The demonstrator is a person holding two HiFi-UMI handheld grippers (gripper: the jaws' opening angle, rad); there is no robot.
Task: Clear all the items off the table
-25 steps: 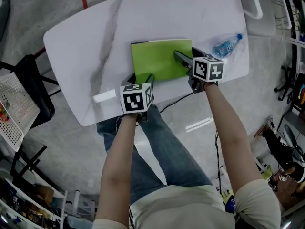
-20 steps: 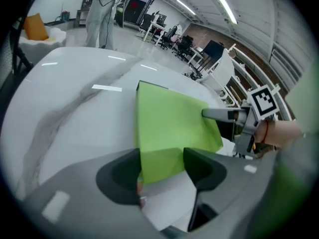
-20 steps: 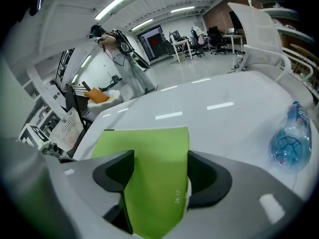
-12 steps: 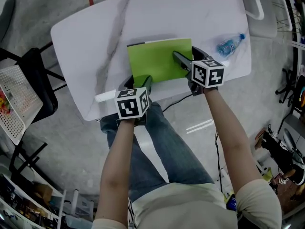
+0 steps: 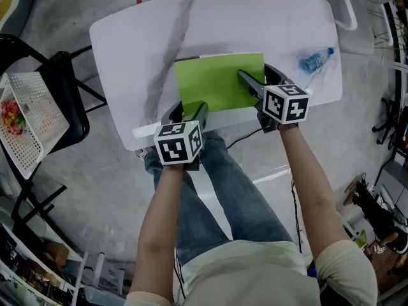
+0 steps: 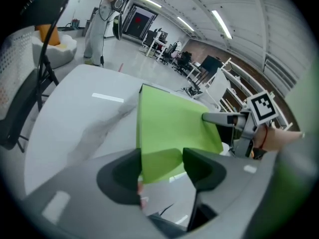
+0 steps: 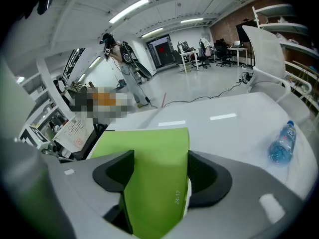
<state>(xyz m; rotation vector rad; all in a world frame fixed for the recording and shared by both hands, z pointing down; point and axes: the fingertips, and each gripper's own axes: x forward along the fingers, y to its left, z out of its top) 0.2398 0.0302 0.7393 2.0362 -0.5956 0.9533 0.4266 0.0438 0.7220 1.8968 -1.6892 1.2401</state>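
Note:
A flat green book (image 5: 220,81) hangs just above the white marble-look table (image 5: 146,50), held between both grippers. My left gripper (image 5: 191,110) is shut on its near left corner; in the left gripper view the book (image 6: 174,128) fills the gap of that gripper (image 6: 162,166). On the book's right side my right gripper (image 5: 252,85) is shut too, with the green cover (image 7: 154,158) and a thin white page edge clamped in this gripper (image 7: 159,171). A clear plastic water bottle (image 5: 317,60) with a blue cap lies on the table's right end, also in the right gripper view (image 7: 281,143).
A small white strip (image 5: 143,131) lies at the table's near left edge. Left of the table stands a black folding chair (image 5: 67,104) with a white perforated basket (image 5: 35,116) beside it. A white chair (image 5: 341,8) stands at the far right corner.
Both grippers have come up and back toward the person, carrying the green book with them. The left gripper's cube now sits past the table's near edge.

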